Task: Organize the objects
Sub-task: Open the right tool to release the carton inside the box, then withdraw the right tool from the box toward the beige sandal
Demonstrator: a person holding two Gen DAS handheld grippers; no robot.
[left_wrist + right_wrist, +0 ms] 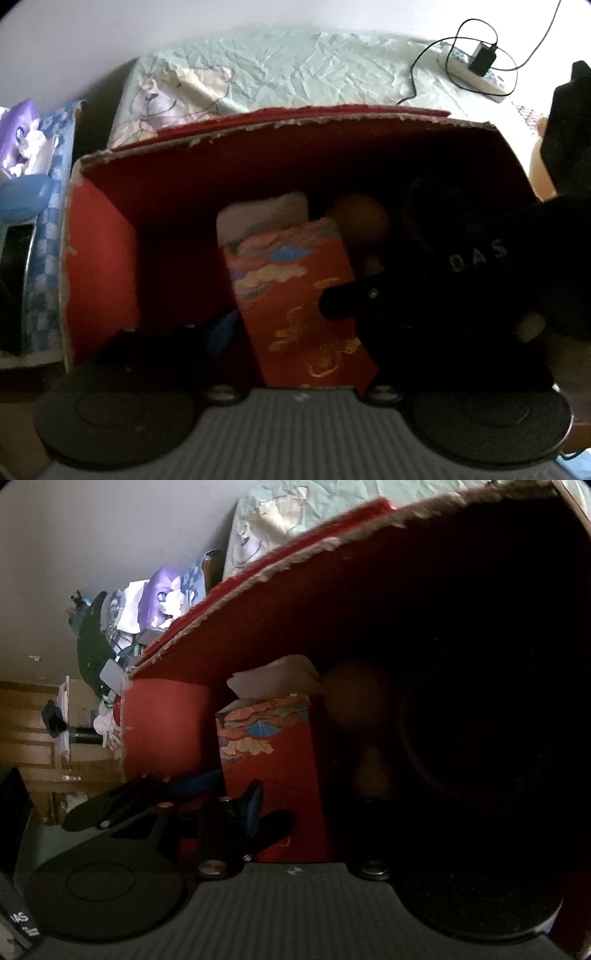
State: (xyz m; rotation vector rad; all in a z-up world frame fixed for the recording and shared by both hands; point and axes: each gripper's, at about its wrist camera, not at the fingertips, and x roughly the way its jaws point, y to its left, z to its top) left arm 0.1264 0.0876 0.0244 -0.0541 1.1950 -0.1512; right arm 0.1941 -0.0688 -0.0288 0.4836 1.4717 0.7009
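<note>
**Desk:** Setting?

**Photog:** Bedroom. A rumpled pale-green sheet (295, 70) lies under a white wall, w/ a power strip (476, 75) and black charger at the far right. A red cardboard box (99, 236) w/ a frayed rim sits open in front of the sheet. Both cams look into it.

**Desk:** What's in the box?

**Photog:** A red carton (306, 306) stands about mid-box, printed w/ clouds and gold characters, its white top flap (266, 214) up. A brownish round thing (362, 218) sits just right of the carton, too dim to name. A big dark round shape (480, 731) fills the box's right side.

**Desk:** Grippers?

**Photog:** The left gripper (236, 786) is down inside the box on the left, just beside the carton. Its blue-padded fingers (255, 805) are parted, w/ nothing seen btwn them. The right gripper (369, 302) comes in from the right, and one black finger (340, 304) lies across the carton's printed face. The rest is lost in shadow, so I can't tell if its fingers are wide, narrow or gripping.

**Desk:** Anything around the box?

**Photog:** A blue-check cloth (48, 221) and a purple-white packet (22, 136) lie to its left.
</note>
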